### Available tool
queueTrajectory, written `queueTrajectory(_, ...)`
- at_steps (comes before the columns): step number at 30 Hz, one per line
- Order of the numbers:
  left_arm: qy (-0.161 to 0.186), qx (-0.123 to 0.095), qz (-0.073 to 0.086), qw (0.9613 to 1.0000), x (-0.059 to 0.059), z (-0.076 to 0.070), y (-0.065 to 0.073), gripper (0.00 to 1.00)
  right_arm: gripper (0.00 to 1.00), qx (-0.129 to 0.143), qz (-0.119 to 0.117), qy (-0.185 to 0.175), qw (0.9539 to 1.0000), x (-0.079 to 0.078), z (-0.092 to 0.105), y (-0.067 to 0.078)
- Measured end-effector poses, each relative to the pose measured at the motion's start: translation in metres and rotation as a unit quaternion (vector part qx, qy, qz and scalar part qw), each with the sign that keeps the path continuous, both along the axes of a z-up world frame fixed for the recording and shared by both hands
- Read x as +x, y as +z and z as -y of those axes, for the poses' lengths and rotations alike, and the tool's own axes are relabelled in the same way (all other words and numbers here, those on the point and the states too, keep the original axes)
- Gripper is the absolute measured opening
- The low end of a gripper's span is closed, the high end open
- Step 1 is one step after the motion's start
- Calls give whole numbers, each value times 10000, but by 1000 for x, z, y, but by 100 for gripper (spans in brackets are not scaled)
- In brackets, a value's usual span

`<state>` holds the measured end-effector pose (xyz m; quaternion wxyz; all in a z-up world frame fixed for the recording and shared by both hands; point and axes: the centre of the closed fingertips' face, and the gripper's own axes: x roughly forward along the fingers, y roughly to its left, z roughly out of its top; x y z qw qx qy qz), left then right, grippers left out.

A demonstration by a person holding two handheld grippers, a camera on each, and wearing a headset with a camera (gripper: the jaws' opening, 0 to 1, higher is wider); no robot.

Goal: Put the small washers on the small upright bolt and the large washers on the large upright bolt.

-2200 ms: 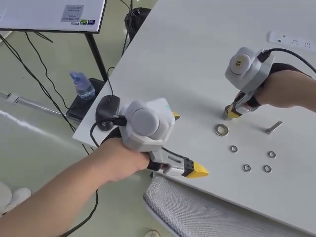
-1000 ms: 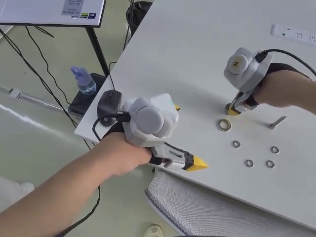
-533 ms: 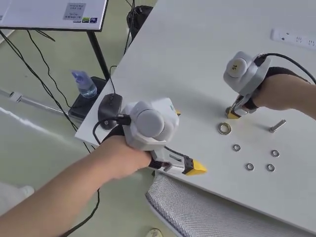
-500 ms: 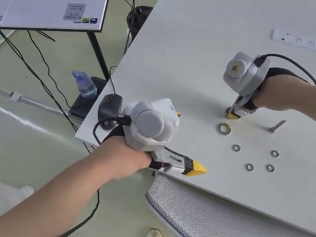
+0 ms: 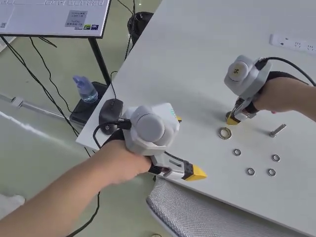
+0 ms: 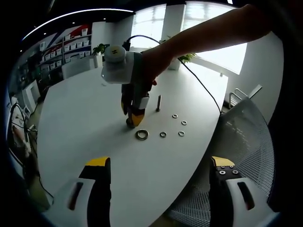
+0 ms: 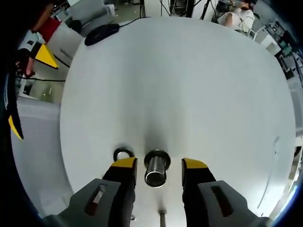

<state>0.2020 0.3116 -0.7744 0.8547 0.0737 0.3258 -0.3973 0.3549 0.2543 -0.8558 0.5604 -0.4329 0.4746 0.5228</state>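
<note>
The large bolt (image 7: 156,170) stands upright on the white table (image 5: 187,64), between the jaws of my right gripper (image 7: 159,163), which is open with a small gap on each side. In the head view that right gripper (image 5: 232,118) points down at the bolt. A large washer (image 5: 225,133) lies just beside it. Several small washers (image 5: 251,171) are scattered nearer the front edge. The small bolt (image 5: 276,131) lies on its side. My left gripper (image 5: 197,172) hovers open and empty over the table's near edge. From the left gripper view the large washer (image 6: 141,135) and small washers (image 6: 163,134) lie ahead.
A white power strip (image 5: 291,43) lies at the far right of the table. A black mouse-like object (image 5: 109,109) sits at the table's left edge. A mesh chair (image 5: 197,212) is below the near edge. A spray bottle (image 5: 85,89) stands on the floor.
The head view has shifted slightly. My right gripper stays at the large bolt and my left gripper holds about the same place; the washers have not moved.
</note>
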Motion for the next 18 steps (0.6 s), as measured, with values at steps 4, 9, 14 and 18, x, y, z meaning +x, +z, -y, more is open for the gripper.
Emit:
queueTrajectory(4, -12, 5, 0, 10000, -1, 1, 0, 86, 39, 29, 10, 7, 10000, -1, 0, 5)
queueTrajectory(9, -14, 14, 6, 10000, -3, 2, 1, 85, 40, 132, 26, -2, 9999, -2, 0, 15)
queueTrajectory(14, -18, 33, 32, 10000, -4, 1, 3, 85, 39, 226, 50, -50, 9997, -3, 2, 25)
queueTrajectory(18, -15, 90, 30, 10000, -4, 0, 4, 85, 39, 244, 57, -114, 9996, -3, 5, 32)
